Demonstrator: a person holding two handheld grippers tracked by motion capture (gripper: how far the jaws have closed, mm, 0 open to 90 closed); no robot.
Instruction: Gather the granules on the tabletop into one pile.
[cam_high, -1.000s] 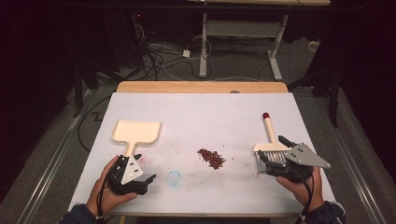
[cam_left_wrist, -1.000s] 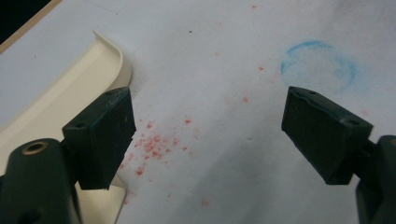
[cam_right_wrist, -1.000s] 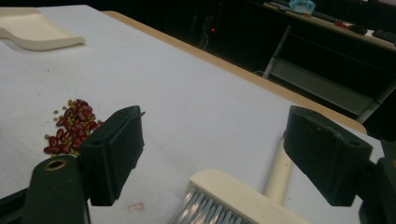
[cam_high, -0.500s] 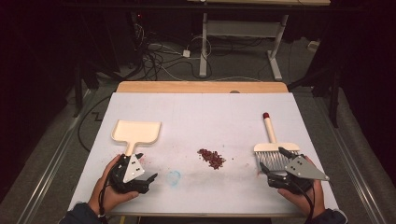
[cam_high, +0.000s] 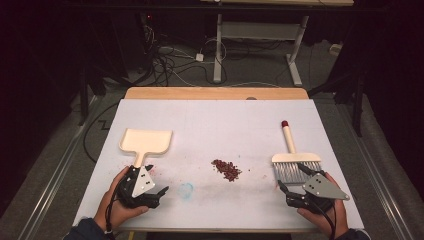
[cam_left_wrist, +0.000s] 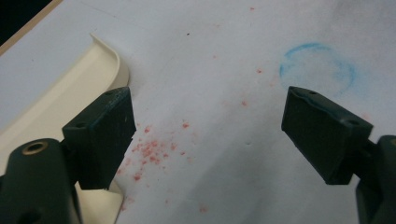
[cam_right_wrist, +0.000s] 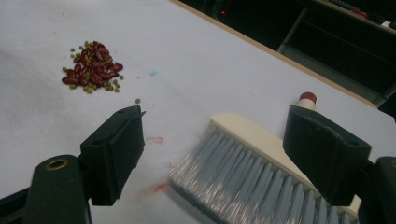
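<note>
A cream dustpan (cam_high: 145, 142) lies at the left of the white table, its handle pointing toward my left gripper (cam_high: 159, 193), which rests open just below it. In the left gripper view the dustpan (cam_left_wrist: 56, 100) edge sits beside the left jaw. A small pile of red and green beans (cam_high: 226, 169) lies mid-table, also visible as the beans (cam_right_wrist: 91, 66) in the right gripper view. A cream hand brush (cam_high: 294, 159) with grey bristles and a red-tipped handle lies at the right. My right gripper (cam_high: 289, 192) is open just below its bristles (cam_right_wrist: 243, 184), holding nothing.
A faint blue ring (cam_left_wrist: 319, 69) and red smudges (cam_left_wrist: 152, 149) mark the white table top (cam_high: 220, 125). A wooden strip (cam_high: 215, 93) borders the far edge. Beyond it are cables and desk legs (cam_high: 218, 45) on a dark floor.
My right gripper has drawn back toward the near edge, off the brush bristles. The left gripper has stayed where it was.
</note>
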